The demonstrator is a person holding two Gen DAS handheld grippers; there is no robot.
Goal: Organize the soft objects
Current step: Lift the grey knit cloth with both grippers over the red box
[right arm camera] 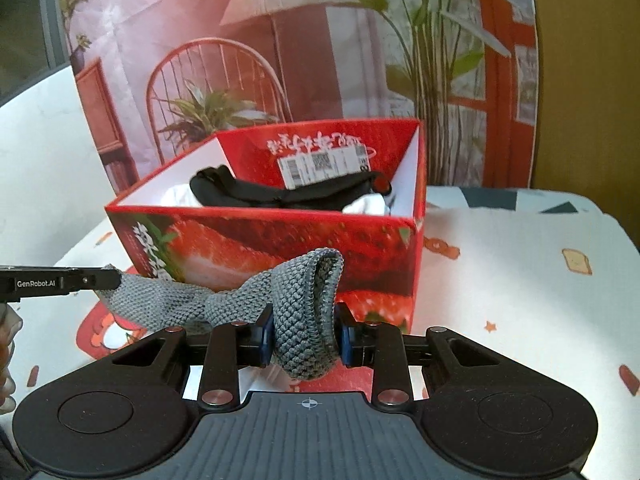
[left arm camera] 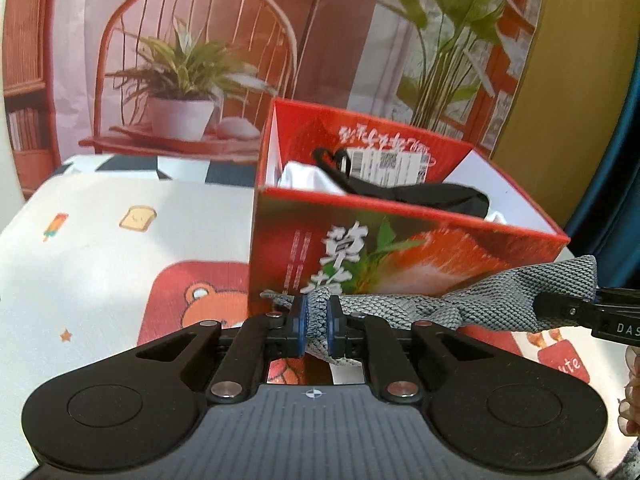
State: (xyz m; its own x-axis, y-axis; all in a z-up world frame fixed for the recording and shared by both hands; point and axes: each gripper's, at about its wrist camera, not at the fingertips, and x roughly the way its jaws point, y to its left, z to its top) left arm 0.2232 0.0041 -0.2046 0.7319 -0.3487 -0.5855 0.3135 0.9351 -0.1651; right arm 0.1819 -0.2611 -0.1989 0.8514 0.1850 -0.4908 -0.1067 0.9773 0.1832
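Note:
A grey knitted sock (left arm camera: 432,304) hangs stretched between my two grippers, just in front of a red strawberry-print box (left arm camera: 400,252). My left gripper (left arm camera: 317,326) is shut on one end of the sock. My right gripper (right arm camera: 305,336) is shut on the sock's other, open end (right arm camera: 308,312). The right gripper's fingers (left arm camera: 576,312) show at the right edge of the left wrist view; the left gripper's fingers (right arm camera: 68,282) show at the left edge of the right wrist view. The box (right arm camera: 280,248) holds black cloth (right arm camera: 280,194) and white cloth (right arm camera: 368,204).
The box stands on a white cartoon-print cloth (left arm camera: 100,248) that covers the table (right arm camera: 520,280). A printed backdrop with a chair and plants (left arm camera: 192,72) hangs behind the table. A paper label (right arm camera: 324,166) is stuck inside the box's far wall.

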